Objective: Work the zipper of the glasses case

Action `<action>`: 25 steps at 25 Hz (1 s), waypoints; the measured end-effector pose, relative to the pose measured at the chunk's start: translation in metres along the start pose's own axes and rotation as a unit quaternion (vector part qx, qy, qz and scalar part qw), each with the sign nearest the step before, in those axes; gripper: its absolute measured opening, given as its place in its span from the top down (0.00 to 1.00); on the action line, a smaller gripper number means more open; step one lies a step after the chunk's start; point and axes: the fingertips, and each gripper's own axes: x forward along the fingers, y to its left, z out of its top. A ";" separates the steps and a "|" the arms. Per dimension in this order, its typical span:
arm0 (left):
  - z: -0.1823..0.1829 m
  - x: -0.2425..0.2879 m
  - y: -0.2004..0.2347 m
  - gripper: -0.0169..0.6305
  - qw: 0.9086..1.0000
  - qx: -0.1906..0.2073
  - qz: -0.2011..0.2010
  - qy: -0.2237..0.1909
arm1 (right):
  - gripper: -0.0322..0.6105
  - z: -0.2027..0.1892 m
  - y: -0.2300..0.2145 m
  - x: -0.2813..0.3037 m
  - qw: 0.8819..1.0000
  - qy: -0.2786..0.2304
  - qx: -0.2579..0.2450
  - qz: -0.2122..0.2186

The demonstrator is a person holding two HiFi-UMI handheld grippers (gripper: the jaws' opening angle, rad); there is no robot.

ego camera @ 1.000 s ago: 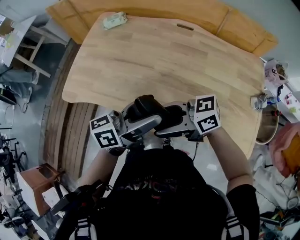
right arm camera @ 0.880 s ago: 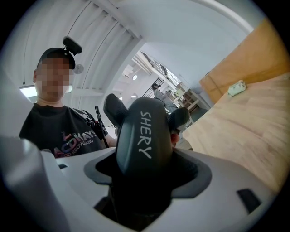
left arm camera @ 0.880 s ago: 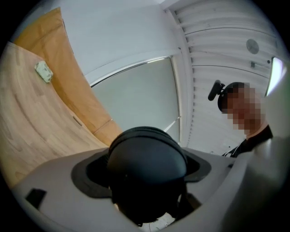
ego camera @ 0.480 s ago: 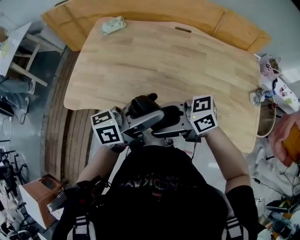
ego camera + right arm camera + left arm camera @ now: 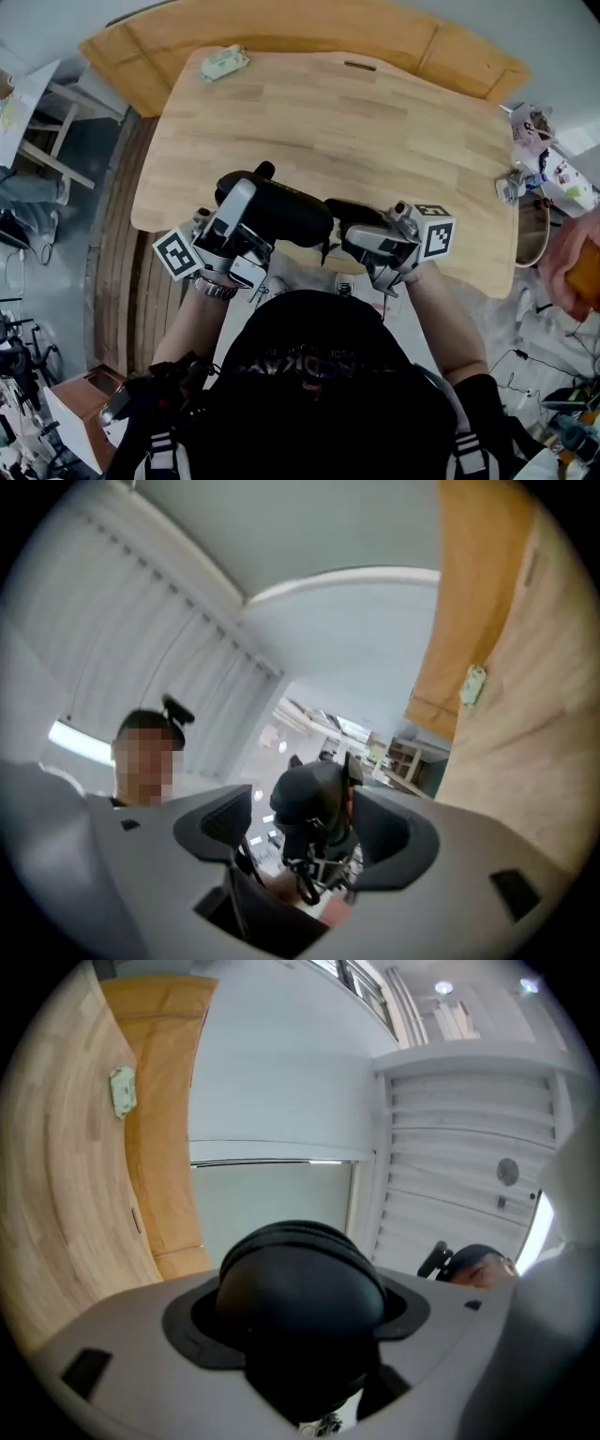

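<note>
The black glasses case (image 5: pixel 281 211) hangs in the air over the front edge of the wooden table (image 5: pixel 356 112). My left gripper (image 5: pixel 251 214) is shut on it, and its jaws have just been closing a little on the case. In the left gripper view the rounded case (image 5: pixel 292 1279) fills the gap between the jaws of that gripper (image 5: pixel 300 1321). My right gripper (image 5: pixel 336 225) faces the case's right end. In the right gripper view the case end (image 5: pixel 314 799) and its dangling zipper pull (image 5: pixel 305 878) sit between that gripper's (image 5: pixel 314 834) jaws, with a gap on the left side.
A small pale green object (image 5: pixel 225 62) lies at the table's far left corner. An orange board (image 5: pixel 281 28) runs behind the table. Small items (image 5: pixel 514 186) cluster at the right edge. A person's head (image 5: pixel 478 1265) shows beyond the case.
Both grippers rose with the case from below the table's front edge to above it. The left gripper rolled, so its marker cube now sits lower left. The right gripper tipped upward.
</note>
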 end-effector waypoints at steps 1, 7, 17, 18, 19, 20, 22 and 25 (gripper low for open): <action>0.004 -0.001 -0.003 0.42 1.000 -0.009 -0.009 -0.010 | 0.41 0.003 0.000 -0.003 0.999 -0.039 0.030 0.011; 0.019 -0.008 -0.015 0.42 0.995 -0.061 -0.056 -0.055 | 0.62 -0.006 0.006 0.005 0.982 -0.134 0.117 0.059; 0.010 -0.015 -0.021 0.42 0.992 -0.081 -0.073 -0.061 | 0.68 -0.012 0.024 0.015 0.970 -0.170 0.145 0.099; 0.008 -0.016 -0.022 0.42 0.993 -0.079 -0.071 -0.058 | 0.68 -0.013 0.026 0.015 0.969 -0.173 0.145 0.100; 0.006 -0.016 -0.022 0.42 0.993 -0.077 -0.070 -0.056 | 0.69 -0.014 0.027 0.014 0.969 -0.174 0.144 0.102; 0.004 -0.016 -0.022 0.42 0.993 -0.077 -0.069 -0.055 | 0.69 -0.014 0.028 0.013 0.969 -0.175 0.144 0.104; 0.001 -0.017 -0.023 0.42 0.993 -0.076 -0.068 -0.054 | 0.71 -0.016 0.030 0.012 0.969 -0.175 0.143 0.104; -0.004 -0.020 -0.024 0.42 0.994 -0.074 -0.065 -0.053 | 0.74 -0.021 0.031 0.009 0.968 -0.177 0.145 0.101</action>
